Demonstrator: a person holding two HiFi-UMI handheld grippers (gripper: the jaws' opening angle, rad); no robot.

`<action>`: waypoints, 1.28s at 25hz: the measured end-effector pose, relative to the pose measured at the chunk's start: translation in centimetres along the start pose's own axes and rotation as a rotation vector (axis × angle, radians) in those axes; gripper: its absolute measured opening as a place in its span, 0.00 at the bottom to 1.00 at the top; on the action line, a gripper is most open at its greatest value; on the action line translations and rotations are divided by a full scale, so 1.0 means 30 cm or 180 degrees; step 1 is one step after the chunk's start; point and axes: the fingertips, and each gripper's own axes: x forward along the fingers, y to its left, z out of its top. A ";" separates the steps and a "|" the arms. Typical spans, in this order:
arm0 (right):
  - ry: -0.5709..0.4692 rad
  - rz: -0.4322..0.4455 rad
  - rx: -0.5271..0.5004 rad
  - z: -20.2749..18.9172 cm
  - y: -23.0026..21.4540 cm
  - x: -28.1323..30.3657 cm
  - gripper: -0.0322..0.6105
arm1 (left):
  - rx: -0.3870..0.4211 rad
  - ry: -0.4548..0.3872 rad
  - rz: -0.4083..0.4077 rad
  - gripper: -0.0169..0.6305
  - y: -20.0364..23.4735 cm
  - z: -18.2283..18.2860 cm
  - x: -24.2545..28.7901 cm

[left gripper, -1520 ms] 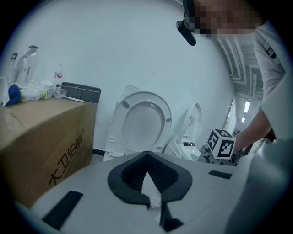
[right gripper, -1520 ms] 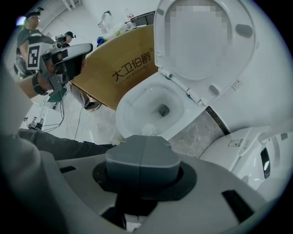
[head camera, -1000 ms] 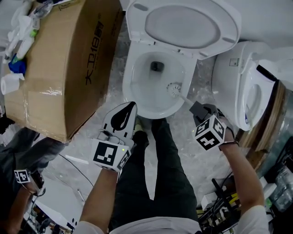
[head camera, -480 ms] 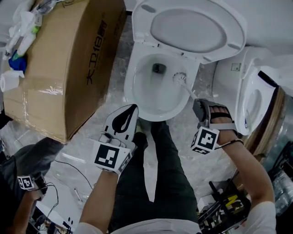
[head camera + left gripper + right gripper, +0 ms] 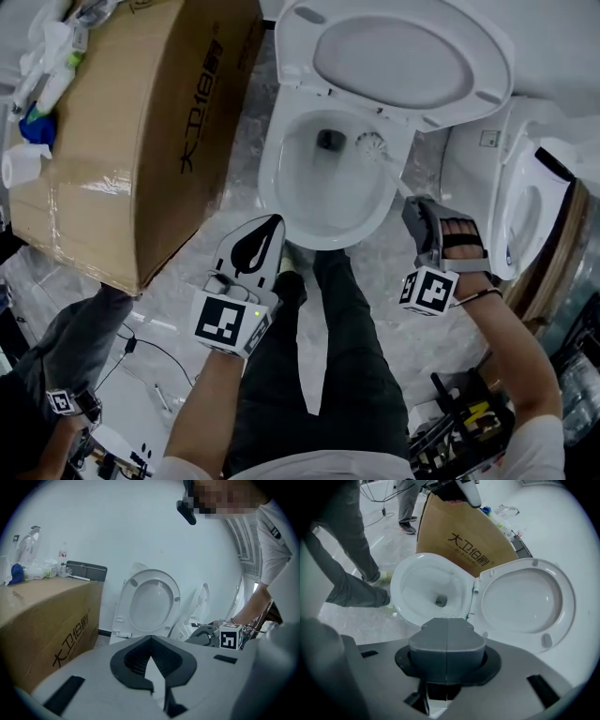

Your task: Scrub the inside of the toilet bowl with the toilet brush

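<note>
The white toilet bowl (image 5: 272, 178) stands open at the top middle of the head view, its lid (image 5: 403, 61) tipped back. The toilet brush's white head (image 5: 372, 143) rests against the bowl's inner right wall, beside the dark drain hole (image 5: 329, 140). Its thin handle (image 5: 395, 178) runs back into my right gripper (image 5: 419, 208), which is shut on it just outside the rim. In the right gripper view the grey jaws (image 5: 447, 625) are pressed together, with the bowl (image 5: 401, 606) beyond them. My left gripper (image 5: 253, 239) hangs shut and empty in front of the bowl; its own view (image 5: 151, 639) faces the raised lid (image 5: 152, 604).
A big cardboard box (image 5: 141, 122) stands close on the bowl's left, with bottles and rags on top. A second toilet (image 5: 525, 206) sits to the right. My dark-trousered legs (image 5: 319, 337) stand before the bowl. Another person (image 5: 66, 375) and floor cables are at lower left.
The right gripper has pushed the brush head from the bowl's near right side up to the far right wall by the drain. The left gripper has stayed put.
</note>
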 end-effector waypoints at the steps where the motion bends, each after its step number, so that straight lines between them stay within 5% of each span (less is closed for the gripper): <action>1: -0.0038 -0.0029 0.0154 0.001 -0.003 -0.005 0.29 | 0.0008 0.0012 -0.0013 0.04 -0.005 -0.002 0.002; 14: -0.0296 -0.0396 0.2263 0.041 0.097 0.086 0.29 | 0.0291 0.0173 -0.0290 0.04 -0.073 -0.045 0.059; 22: -0.0697 -0.0519 0.2926 0.093 0.089 0.169 0.29 | 0.0483 0.0212 -0.0367 0.04 -0.078 -0.080 0.088; 32: -0.1382 -0.0074 0.4030 0.287 -0.023 0.183 0.29 | 0.0537 0.0171 -0.0357 0.04 -0.061 -0.074 0.078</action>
